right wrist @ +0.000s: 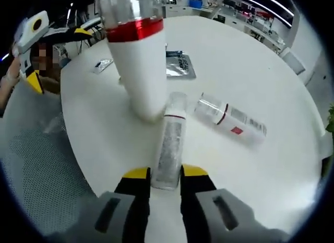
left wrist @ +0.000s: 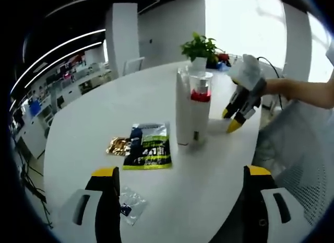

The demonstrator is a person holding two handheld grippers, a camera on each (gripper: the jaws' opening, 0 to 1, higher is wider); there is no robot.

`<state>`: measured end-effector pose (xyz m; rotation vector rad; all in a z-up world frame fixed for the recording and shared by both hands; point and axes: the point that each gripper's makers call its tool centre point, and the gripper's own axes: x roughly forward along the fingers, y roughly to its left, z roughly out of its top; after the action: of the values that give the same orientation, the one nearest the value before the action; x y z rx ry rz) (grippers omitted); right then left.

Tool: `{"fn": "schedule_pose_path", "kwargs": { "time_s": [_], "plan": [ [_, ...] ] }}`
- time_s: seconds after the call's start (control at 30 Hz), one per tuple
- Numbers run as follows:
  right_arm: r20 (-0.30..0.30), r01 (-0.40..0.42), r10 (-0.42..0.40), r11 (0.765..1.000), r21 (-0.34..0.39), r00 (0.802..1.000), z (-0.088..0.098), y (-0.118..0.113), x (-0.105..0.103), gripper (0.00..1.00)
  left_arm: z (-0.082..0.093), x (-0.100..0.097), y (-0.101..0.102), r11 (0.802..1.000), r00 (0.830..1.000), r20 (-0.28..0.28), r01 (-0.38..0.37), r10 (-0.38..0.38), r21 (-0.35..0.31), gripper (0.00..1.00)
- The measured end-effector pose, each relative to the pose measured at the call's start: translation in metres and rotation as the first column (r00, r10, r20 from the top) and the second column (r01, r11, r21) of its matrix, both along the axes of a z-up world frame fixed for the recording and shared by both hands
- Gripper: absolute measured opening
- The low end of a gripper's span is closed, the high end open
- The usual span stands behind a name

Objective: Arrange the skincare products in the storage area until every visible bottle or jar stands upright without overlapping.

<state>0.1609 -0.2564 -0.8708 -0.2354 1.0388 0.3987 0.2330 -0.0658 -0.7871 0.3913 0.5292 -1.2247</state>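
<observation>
Two tall white bottles stand upright mid-table: a plain one and one with a red band under a clear cap, also close ahead in the right gripper view. My right gripper is shut on the base of a slim white bottle that lies along the table, its clear cap pointing at the red-banded bottle. Another clear-capped bottle lies on its side to the right. My left gripper hovers open over the near table. The right gripper sits just right of the upright bottles.
A green-and-black sachet, a gold packet and a small clear bag lie on the white round table. A silver packet lies beyond the bottles. A potted plant stands at the far edge. A mesh chair is beside the table.
</observation>
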Motion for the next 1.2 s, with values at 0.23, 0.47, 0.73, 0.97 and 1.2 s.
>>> {"fn": "schedule_pose_path", "kwargs": {
  "time_s": [0.23,0.47,0.73,0.97,1.2],
  "plan": [
    [0.012,0.023,-0.024,0.998,0.057,1.000,0.009,-0.003,-0.005,0.20,-0.001,-0.002,-0.004,1.000,1.000,0.003,0.023,-0.023,0.008,0.95],
    [-0.039,0.139,-0.134,0.957,0.254,0.990,0.011,0.004,-0.018,0.19,-0.002,-0.007,-0.007,0.999,0.999,0.000,0.036,-0.036,0.018,0.92],
    [-0.042,0.219,-0.224,0.864,0.453,0.974,0.025,0.013,-0.024,0.19,-0.002,-0.017,-0.009,0.998,0.998,-0.021,0.055,-0.055,0.021,0.83],
    [0.004,0.226,-0.266,0.824,0.519,0.964,0.044,0.020,-0.028,0.19,0.006,-0.029,-0.013,0.998,0.995,-0.078,0.058,-0.060,-0.024,0.69],
    [0.079,0.215,-0.321,0.776,0.593,0.944,0.072,0.027,-0.031,0.19,0.019,-0.041,-0.024,0.992,0.985,-0.150,0.065,-0.081,-0.113,0.60]
  ]
}}
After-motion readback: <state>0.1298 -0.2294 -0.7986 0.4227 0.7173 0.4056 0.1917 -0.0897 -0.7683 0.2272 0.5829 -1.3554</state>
